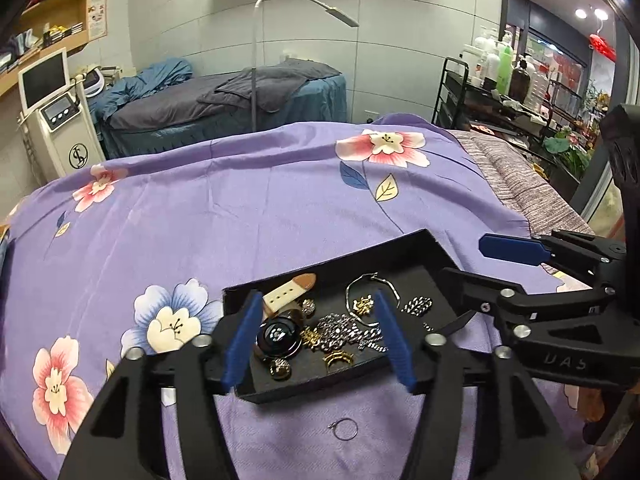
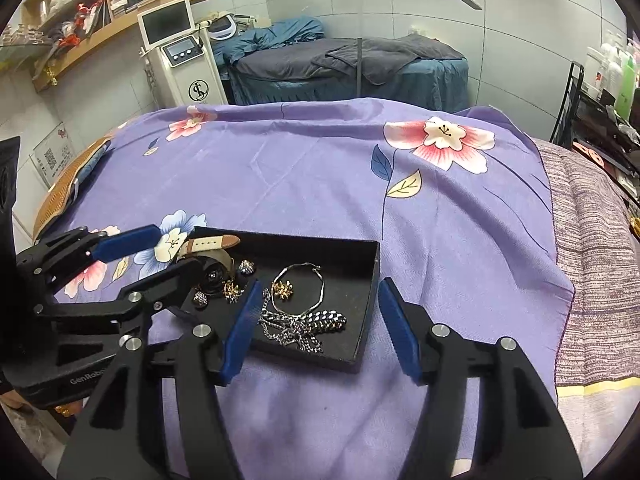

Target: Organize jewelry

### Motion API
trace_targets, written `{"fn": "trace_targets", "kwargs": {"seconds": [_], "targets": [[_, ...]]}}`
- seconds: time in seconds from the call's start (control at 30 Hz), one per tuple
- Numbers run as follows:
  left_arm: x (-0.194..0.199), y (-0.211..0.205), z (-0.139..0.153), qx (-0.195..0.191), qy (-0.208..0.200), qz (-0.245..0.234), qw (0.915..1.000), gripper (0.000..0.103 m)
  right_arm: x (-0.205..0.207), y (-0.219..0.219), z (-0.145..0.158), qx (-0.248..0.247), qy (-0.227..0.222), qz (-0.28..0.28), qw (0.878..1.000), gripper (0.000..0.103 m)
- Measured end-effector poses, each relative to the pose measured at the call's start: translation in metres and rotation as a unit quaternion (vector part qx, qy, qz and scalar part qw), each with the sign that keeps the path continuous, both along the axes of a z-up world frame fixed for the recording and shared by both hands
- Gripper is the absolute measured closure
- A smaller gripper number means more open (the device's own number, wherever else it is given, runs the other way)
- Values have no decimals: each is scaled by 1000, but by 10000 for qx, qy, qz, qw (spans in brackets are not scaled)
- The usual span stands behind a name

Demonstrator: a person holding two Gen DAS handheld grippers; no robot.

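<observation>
A black tray [image 1: 416, 246] [image 2: 366, 320] lies on the purple floral bedsheet. It holds a watch [image 1: 279, 336] [image 2: 212, 270] with a cream strap, silver chains [image 1: 348, 332] [image 2: 304, 326], a thin silver necklace [image 2: 298, 288], gold pieces [image 1: 338, 358] and sparkly earrings [image 1: 418, 305]. A thin hoop earring [image 1: 345, 429] lies on the sheet in front of the tray. My left gripper [image 1: 316, 340] is open and empty over the tray's near edge. My right gripper [image 2: 316, 330] is open and empty over the tray's near right part.
The purple sheet [image 1: 240, 208] covers the bed; a striped grey blanket [image 2: 592, 260] lies along its right side. Behind stand a massage bed [image 1: 224, 104], a floor lamp [image 1: 256, 64], a white machine [image 1: 60, 120] and a black cart with bottles [image 1: 492, 80].
</observation>
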State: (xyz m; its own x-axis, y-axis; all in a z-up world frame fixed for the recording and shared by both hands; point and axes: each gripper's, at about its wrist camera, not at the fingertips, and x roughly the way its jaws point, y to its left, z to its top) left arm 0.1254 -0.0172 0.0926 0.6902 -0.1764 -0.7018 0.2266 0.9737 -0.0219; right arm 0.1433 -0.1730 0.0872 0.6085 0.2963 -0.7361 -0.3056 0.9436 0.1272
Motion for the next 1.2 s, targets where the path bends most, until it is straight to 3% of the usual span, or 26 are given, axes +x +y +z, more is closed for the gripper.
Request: {"fn": "trace_targets", "kwargs": {"seconds": [0.13,0.2,0.3,0.53,0.63,1.07,1.2], "targets": [[-7,13,-6,-64,133,207,9997,31,-8,-1,-1,-3,24,-2,10000,43],[-13,20,-10,-110,189,285,9994,30,-12,-1,-3,-31,56,1,10000,42],[-22,25,-18,-134,298,352,9988,28,-19,0,-7,-50,112,23,9999,31],[-45,27,-37,11,482,369,9982,27,-34,7,-18,-245,245,105,9993,30],[-55,28,-47,-19,589,402,9975,27,-40,6,-27,-273,357,91,9989,22],[-69,7,-71,35,826,131,9965,52,-62,7,-58,-330,760,104,9965,21],[-66,1,-75,119,829,99,9964,54,-64,6,-59,-296,788,88,9964,20]]}}
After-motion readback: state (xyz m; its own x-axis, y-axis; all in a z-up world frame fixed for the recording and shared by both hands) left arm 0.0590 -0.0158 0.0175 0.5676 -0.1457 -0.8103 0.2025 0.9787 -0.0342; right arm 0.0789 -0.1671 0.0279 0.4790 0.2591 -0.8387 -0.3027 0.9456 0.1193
